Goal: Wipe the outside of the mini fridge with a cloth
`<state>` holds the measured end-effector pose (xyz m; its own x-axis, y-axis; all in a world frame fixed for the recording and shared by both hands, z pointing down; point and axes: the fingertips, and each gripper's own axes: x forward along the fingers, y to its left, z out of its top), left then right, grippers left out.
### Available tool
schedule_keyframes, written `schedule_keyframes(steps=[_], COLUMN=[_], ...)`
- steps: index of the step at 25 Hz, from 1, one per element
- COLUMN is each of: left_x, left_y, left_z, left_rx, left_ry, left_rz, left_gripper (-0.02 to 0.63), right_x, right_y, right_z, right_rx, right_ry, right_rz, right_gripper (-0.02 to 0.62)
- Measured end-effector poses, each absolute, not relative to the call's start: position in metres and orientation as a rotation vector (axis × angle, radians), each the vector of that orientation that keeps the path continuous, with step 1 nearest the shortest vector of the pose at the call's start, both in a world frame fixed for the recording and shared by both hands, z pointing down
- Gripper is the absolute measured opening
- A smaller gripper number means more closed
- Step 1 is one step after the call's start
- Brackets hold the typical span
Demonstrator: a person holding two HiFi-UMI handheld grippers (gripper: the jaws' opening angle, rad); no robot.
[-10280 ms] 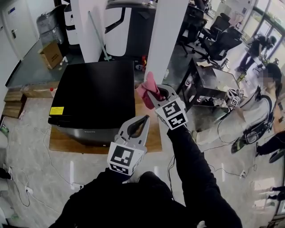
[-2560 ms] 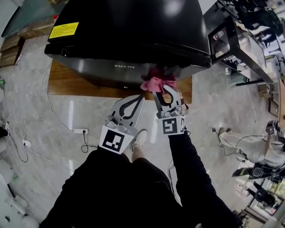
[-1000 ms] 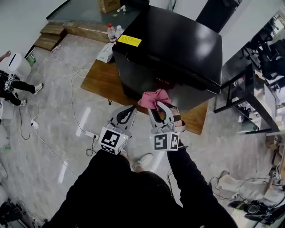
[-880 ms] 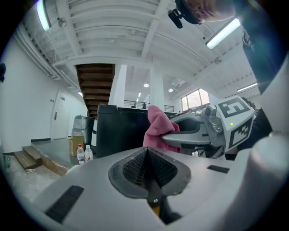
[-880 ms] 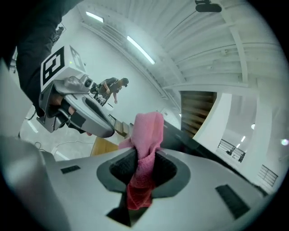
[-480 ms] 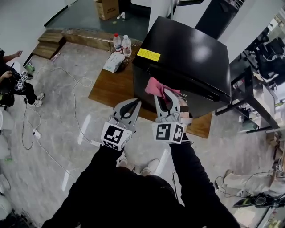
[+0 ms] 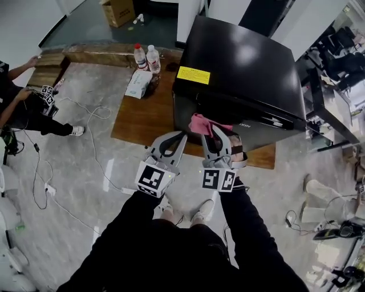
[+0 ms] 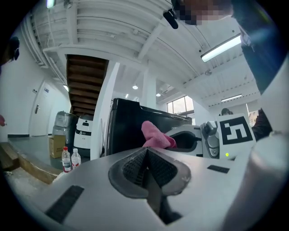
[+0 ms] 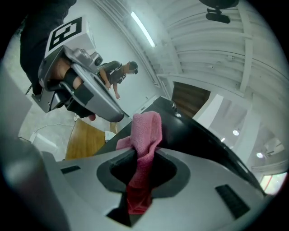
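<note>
The black mini fridge (image 7: 245,74) stands on a low wooden board (image 7: 142,117); it carries a yellow label (image 7: 193,74) on top. My right gripper (image 7: 209,130) is shut on a pink cloth (image 7: 201,124), held close to the fridge's near lower corner. The cloth (image 9: 143,135) bunches up out of the jaws, with the fridge (image 9: 194,133) right behind it. My left gripper (image 7: 174,138) hangs shut and empty just left of the right one, over the board. From the left gripper view I see the cloth (image 8: 156,135) and the fridge (image 8: 128,126) ahead.
Two water bottles (image 7: 146,57) and a white pack (image 7: 138,83) sit at the board's far left corner. A cardboard box (image 7: 118,11) lies beyond. Cables (image 7: 85,137) run over the floor at left. A seated person (image 7: 25,108) is at far left. A dark metal table (image 7: 328,108) stands right of the fridge.
Over the last second the view has swung around the fridge's left corner. Both grippers stay side by side, the right one still holding the cloth, now lower against the fridge's side.
</note>
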<state>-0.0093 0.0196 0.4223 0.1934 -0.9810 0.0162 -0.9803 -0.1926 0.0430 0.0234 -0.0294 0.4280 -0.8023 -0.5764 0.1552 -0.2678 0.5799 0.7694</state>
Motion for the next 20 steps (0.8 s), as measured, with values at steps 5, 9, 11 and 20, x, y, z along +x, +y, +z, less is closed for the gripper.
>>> schedule_keyframes(steps=[5,9,11,20], left_x=[-0.012,-0.012,-0.013,-0.013], left_y=[0.008,0.002,0.001,0.004], left_z=[0.453,0.491,0.513,0.579], left_rx=[2.387,2.368,2.348,2.296], left_ry=[-1.917,-1.877,-1.858,-1.773], left_rz=[-0.021,0.002,0.018,0.116], left_gripper=[0.003,0.003,0.003,0.003], right_x=[0.020,0.019,0.019,0.017], right_y=[-0.032,-0.033,-0.034,-0.036], right_z=[0.492,0.548,0.577,0.704], right_rx=[0.609,0.544,0.510,0.330], right_ry=[-2.376,-2.340,-2.324,-2.210], right_rz=[-1.031,-0.972,-0.939,-0.843], right_gripper=[0.089,0.089,0.087,0.086])
